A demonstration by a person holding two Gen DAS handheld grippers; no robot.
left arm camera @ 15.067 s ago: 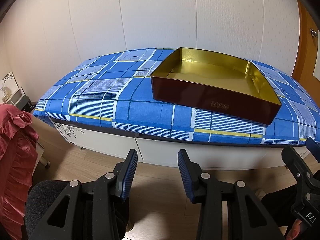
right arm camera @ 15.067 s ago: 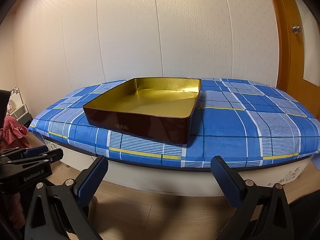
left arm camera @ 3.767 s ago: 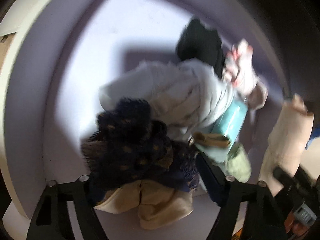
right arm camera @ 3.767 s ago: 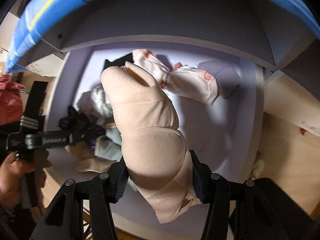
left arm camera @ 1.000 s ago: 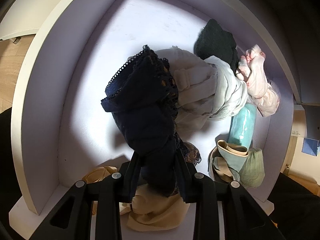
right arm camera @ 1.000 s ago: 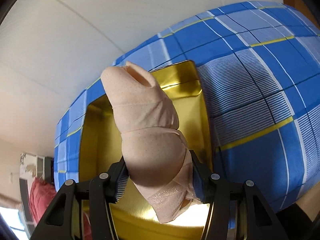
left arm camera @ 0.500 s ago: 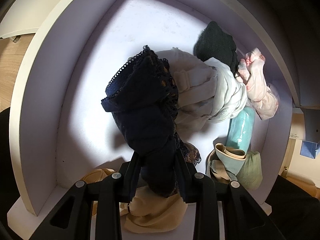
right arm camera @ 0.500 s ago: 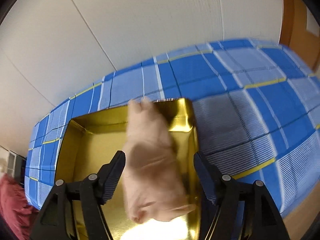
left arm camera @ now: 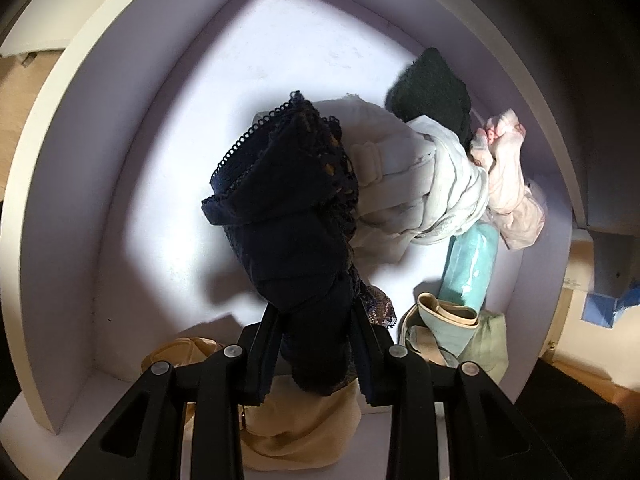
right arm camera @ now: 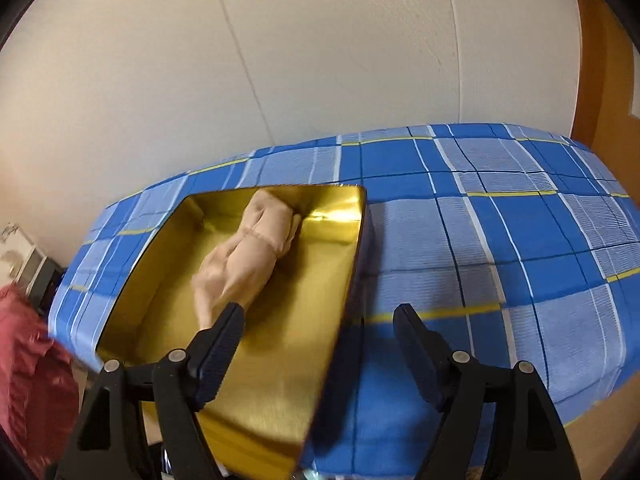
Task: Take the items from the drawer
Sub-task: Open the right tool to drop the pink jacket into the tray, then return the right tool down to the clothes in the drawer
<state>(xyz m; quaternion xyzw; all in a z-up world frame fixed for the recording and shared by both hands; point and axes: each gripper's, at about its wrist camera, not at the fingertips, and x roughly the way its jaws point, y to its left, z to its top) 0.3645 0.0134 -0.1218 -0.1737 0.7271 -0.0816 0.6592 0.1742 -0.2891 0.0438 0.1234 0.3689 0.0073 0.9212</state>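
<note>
From the left wrist, the left gripper is clamped tight on a dark navy lace-edged fabric garment, which stands up from between the fingers above the pale white open drawer. Below it in the drawer lie a cream-white bundled cloth, a black knitted piece, a pale pink garment, a turquoise rolled item, a light green one and a tan cloth at the front edge. To do this step well, lift the navy piece straight up until its trailing lace is free of the pile, so nothing rides along. From the right wrist, the right gripper has its jaws opening with nothing between them; the beige rolled stocking-like garment lies loose inside the shallow gold-lined rectangular tray, which sits on the blue plaid cloth. That hand should clear the tray's wall before returning, and the navy garment is best set beside the beige one, not on top.
</note>
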